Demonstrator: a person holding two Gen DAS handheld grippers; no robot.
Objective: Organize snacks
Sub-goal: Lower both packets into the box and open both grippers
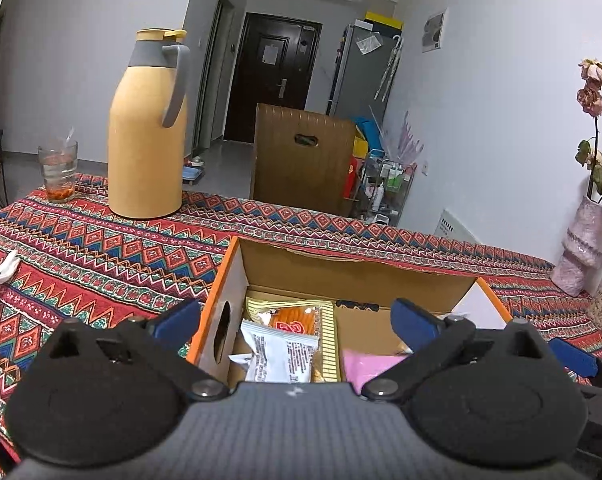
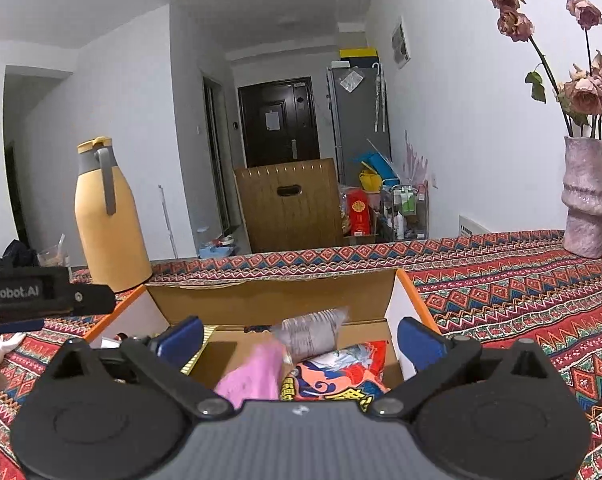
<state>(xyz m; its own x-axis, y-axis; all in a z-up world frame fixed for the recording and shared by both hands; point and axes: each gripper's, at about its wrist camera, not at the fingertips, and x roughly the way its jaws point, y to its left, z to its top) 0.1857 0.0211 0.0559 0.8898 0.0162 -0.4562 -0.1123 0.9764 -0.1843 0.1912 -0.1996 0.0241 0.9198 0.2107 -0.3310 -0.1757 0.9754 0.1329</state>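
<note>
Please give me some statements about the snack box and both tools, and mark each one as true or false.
1. The left tool is open and holds nothing. True.
2. The cardboard box is empty. False: snack packets lie inside, among them a white packet and a pink one.
3. The yellow thermos jug lies on its side. False: it stands upright on the patterned tablecloth.
4. The right tool is open over the box. True.
5. The vase holds dried roses. True.
</note>
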